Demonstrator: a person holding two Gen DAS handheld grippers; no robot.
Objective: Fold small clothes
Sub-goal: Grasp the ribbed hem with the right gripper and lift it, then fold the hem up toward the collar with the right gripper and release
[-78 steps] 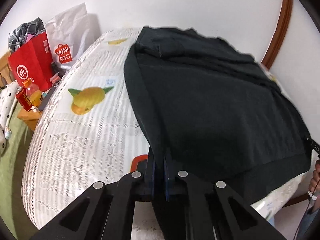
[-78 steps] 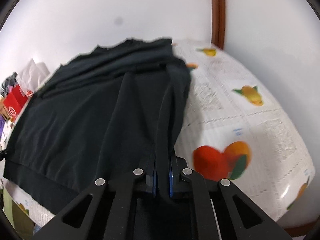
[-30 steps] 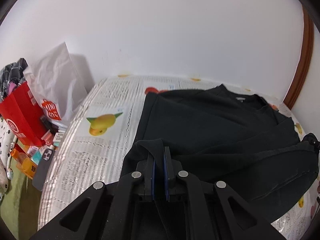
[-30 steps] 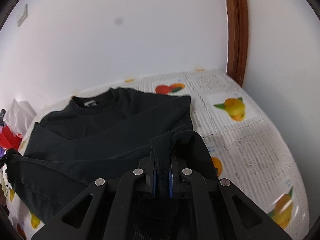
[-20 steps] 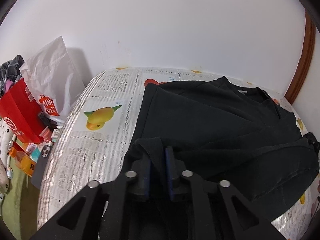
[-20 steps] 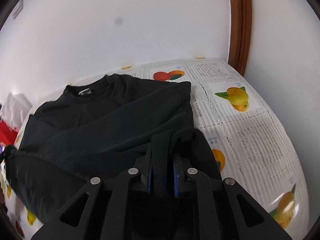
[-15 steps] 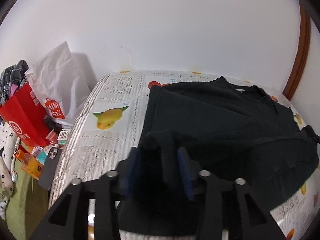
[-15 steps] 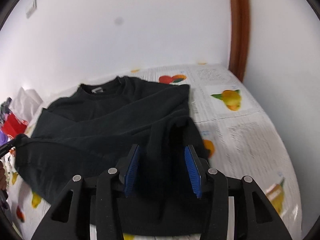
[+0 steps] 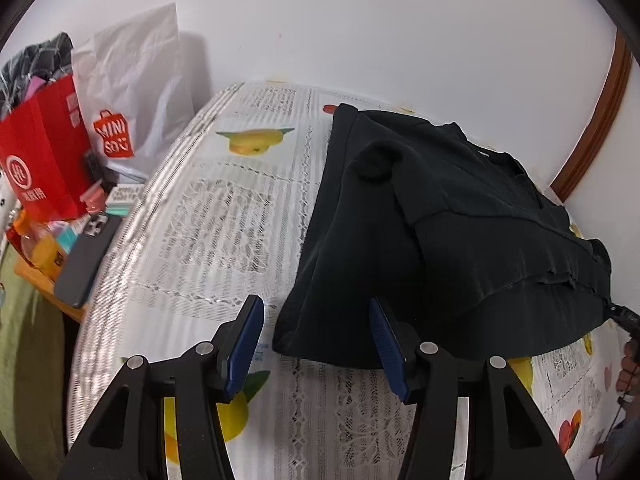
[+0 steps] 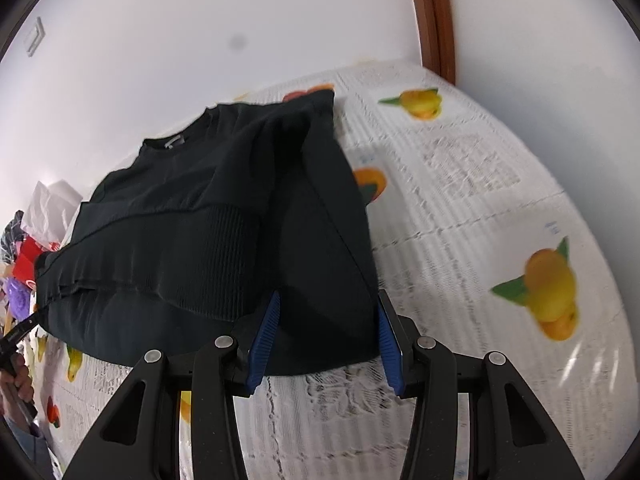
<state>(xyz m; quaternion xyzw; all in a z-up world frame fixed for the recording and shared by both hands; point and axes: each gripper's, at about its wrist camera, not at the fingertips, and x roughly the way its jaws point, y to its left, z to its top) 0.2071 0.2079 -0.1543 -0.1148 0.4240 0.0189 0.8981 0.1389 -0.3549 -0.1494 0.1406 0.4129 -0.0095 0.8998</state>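
A black sweatshirt (image 9: 440,240) lies folded in half on the fruit-print tablecloth (image 9: 224,220), its ribbed hem (image 10: 192,260) laid over the chest below the collar. My left gripper (image 9: 316,340) hovers at the near left corner of the fold. Its jaws are opening, and the cloth corner lies loose between the blue pads (image 9: 244,340) without touching them. My right gripper (image 10: 326,340) stands open at the near right corner of the sweatshirt (image 10: 220,200). The fold lies between its pads (image 10: 264,336), which do not press on it.
Left of the table stand a red paper bag (image 9: 40,160) and a white shopping bag (image 9: 132,92), with a dark phone (image 9: 86,256) and an orange bottle (image 9: 40,248) on a low wooden stand. A wooden door frame (image 10: 436,20) rises at the far right. A hand (image 9: 626,364) shows at the edge.
Both grippers were shut on the sweatshirt's hem corners, carried them up over the chest, then let go. Their jaws have spread and both have drawn back and down to the near fold.
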